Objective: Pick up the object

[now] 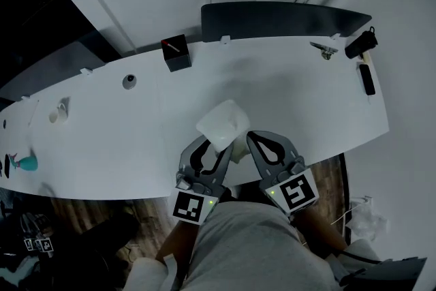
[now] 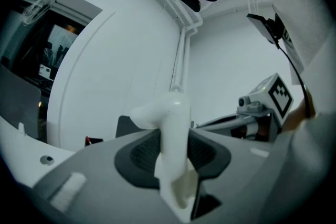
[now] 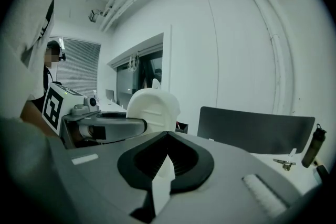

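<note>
In the head view, your left gripper (image 1: 215,145) holds the white object (image 1: 221,123) up over the white table (image 1: 306,99), and your right gripper (image 1: 251,138) is just beside it. In the left gripper view, the jaws stand partly open and are clamped on both sides of the object (image 2: 173,123). In the right gripper view, the jaws are pressed together with a thin white sliver (image 3: 164,178) in their seam, and the object (image 3: 152,107) sits off to the left.

Smooth white plastic object (image 1: 223,123); glossy white table (image 1: 293,95)
</note>
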The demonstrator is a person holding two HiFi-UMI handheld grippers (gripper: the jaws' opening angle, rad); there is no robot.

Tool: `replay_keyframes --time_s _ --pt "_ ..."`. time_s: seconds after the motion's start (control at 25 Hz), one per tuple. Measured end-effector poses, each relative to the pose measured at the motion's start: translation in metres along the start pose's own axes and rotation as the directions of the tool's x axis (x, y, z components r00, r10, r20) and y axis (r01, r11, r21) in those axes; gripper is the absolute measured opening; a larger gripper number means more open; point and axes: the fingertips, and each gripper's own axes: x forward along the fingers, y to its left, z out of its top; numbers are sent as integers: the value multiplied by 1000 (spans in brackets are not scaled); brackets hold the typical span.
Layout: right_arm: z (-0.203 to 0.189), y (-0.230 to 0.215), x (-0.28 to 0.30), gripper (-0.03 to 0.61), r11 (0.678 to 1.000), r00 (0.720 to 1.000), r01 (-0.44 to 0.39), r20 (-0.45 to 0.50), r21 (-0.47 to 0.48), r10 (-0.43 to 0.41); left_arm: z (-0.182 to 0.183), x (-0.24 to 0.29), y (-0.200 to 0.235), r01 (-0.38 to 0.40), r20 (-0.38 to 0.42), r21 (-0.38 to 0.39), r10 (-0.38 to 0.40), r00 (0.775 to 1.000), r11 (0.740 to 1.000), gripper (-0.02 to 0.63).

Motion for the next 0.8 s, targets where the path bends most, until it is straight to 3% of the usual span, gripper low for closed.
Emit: replay_keyframes --time_s 0.32,0.44,0.8 --pt "-23 2 -85 0 997 999 -31 35 -66 33 -16 -20 -81 -66 -2 82 67 998 994 135" --pt "-36 6 -125 0 995 998 -41 36 -89 45 -25 -32 -118 -82 10 71 81 997 994 135" --pt "-66 11 -213 2 998 997 -34 61 -49 37 -37 -63 -203 -109 -7 113 110 994 988 135"
